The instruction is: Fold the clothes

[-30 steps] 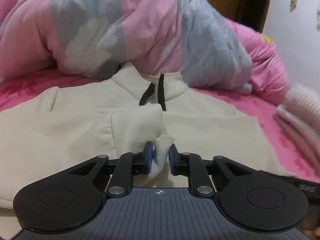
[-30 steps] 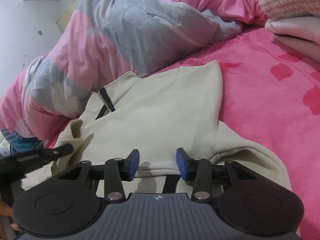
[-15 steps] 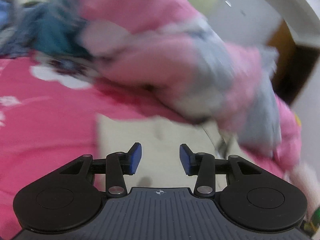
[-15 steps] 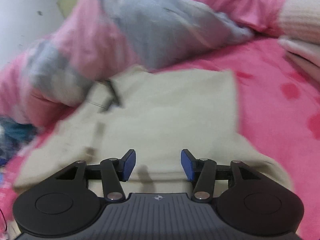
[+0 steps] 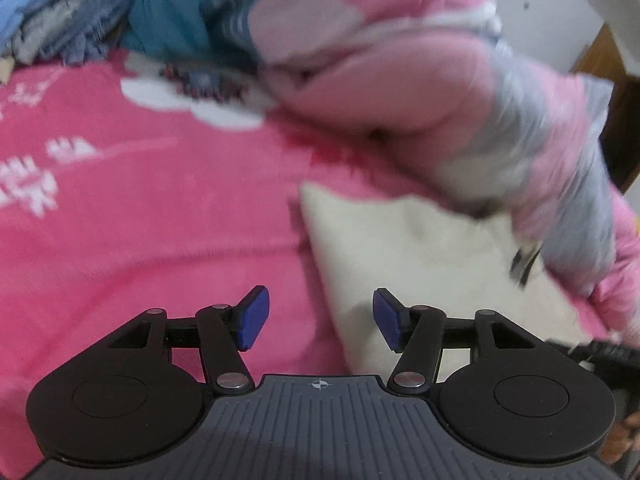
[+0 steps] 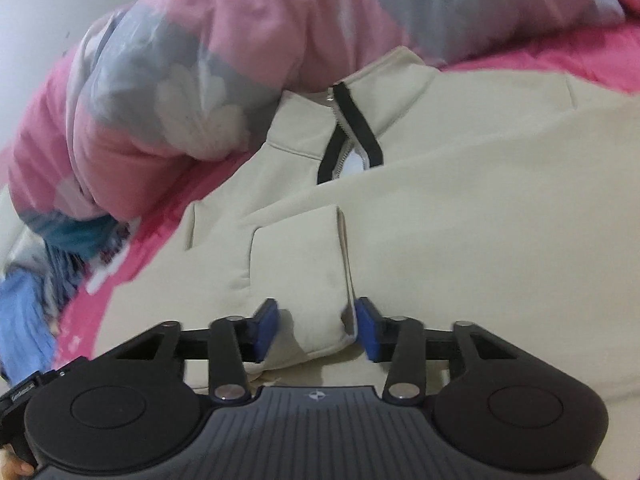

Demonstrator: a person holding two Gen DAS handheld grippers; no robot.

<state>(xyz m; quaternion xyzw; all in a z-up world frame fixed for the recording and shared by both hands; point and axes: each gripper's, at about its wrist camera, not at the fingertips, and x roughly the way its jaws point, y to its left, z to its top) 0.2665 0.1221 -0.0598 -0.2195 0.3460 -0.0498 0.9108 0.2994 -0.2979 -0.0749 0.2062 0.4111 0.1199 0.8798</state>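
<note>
left wrist: low and close over pink bedsheet, tilted down, facing the sweatshirt's left edge and quilt beyond, blurred | right wrist: close above the sweatshirt, tilted down toward its collar | 2 views share: sweatshirt, quilt, clothes pile far left

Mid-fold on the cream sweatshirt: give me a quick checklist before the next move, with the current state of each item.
1. Right tool straddles the folded cuff of the cream zip-collar sweatshirt; its jaws have just been closing: ok.
2. Right pads pressing the cuff: cannot tell.
3. Left tool free of cloth, its jaws just opening, nothing between them: ok.
4. Left tool lined up on the sweatshirt's side edge: ok, though blurred.
5. Pink-and-grey floral quilt clear of the collar: not ok, it lies against it.
</note>
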